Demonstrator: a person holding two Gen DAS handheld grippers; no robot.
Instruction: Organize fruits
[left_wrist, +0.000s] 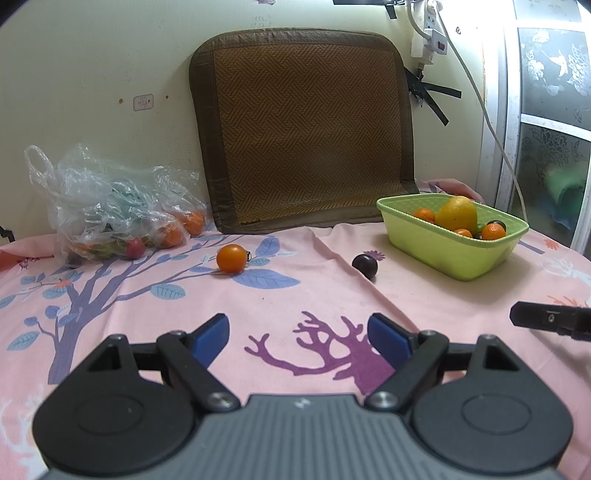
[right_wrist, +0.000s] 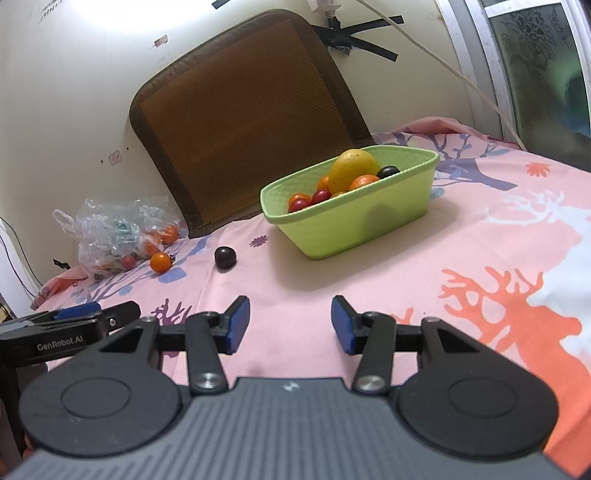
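A light green basket (left_wrist: 443, 251) (right_wrist: 354, 221) holds a yellow mango (left_wrist: 458, 214) (right_wrist: 352, 170), small oranges, red tomatoes and a dark plum. On the pink cloth lie a loose orange tomato (left_wrist: 231, 258) (right_wrist: 160, 261) and a dark plum (left_wrist: 365, 265) (right_wrist: 225, 256). A clear plastic bag (left_wrist: 110, 206) (right_wrist: 114, 232) at the left holds more fruit. My left gripper (left_wrist: 298, 338) is open and empty, short of both loose fruits. My right gripper (right_wrist: 290, 323) is open and empty, in front of the basket.
A brown woven cushion (left_wrist: 303, 125) (right_wrist: 240, 110) leans on the wall behind. A white cable (left_wrist: 491, 122) hangs from a wall socket at the right, beside a window frame. The right gripper's finger (left_wrist: 550, 317) shows at the left view's right edge.
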